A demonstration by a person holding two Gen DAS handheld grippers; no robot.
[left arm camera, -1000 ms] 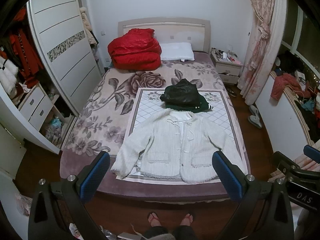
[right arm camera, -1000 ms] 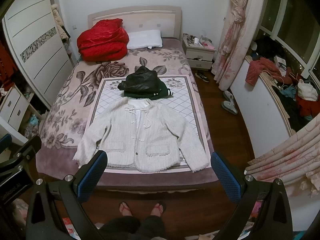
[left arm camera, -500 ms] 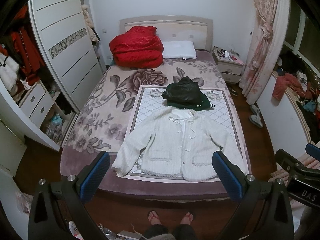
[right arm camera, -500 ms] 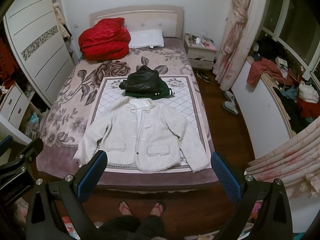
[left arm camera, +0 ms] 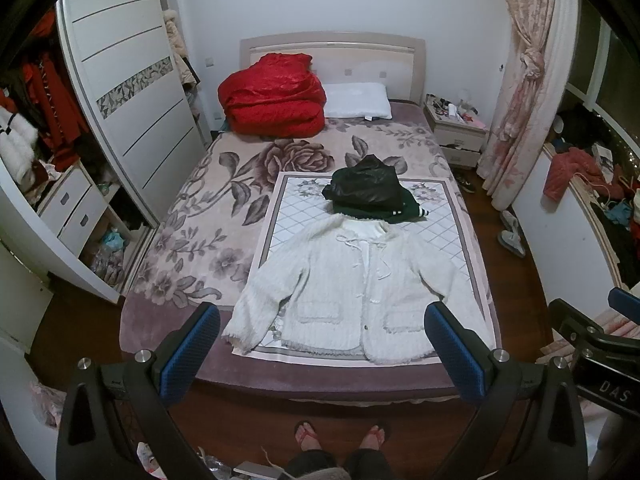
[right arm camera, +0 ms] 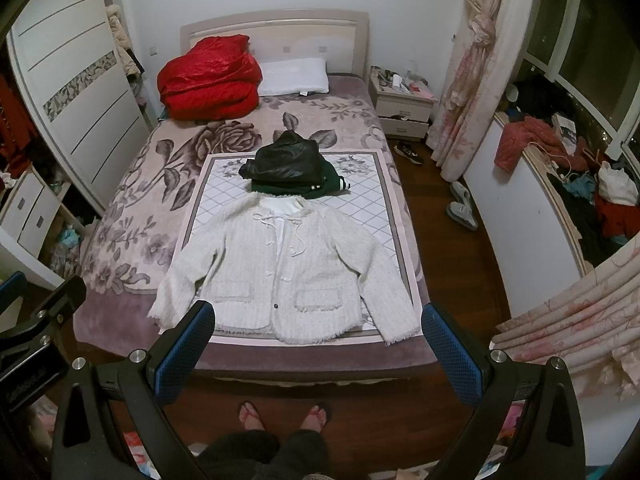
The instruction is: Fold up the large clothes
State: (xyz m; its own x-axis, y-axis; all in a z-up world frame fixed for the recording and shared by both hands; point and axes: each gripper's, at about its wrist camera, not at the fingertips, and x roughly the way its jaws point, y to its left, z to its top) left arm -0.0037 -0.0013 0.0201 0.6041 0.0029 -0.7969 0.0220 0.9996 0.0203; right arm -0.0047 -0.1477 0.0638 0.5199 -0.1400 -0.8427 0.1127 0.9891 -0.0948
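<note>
Ahead of both tools, a white jacket [left arm camera: 352,288] is lying flat and unfolded, sleeves spread, on a quilted mat [left arm camera: 296,216] at the bed's foot. Beyond it a dark pile of folded clothes [left arm camera: 370,194] is sitting, so some garments look done and this one is still waiting. The left gripper [left arm camera: 322,346] and right gripper [right arm camera: 318,346] are hovering well short of the fabric, jaws spread wide, gripping nothing. Left view is showing the open wardrobe [left arm camera: 36,120]; right view is showing more of the cluttered window ledge [right arm camera: 568,168].
</note>
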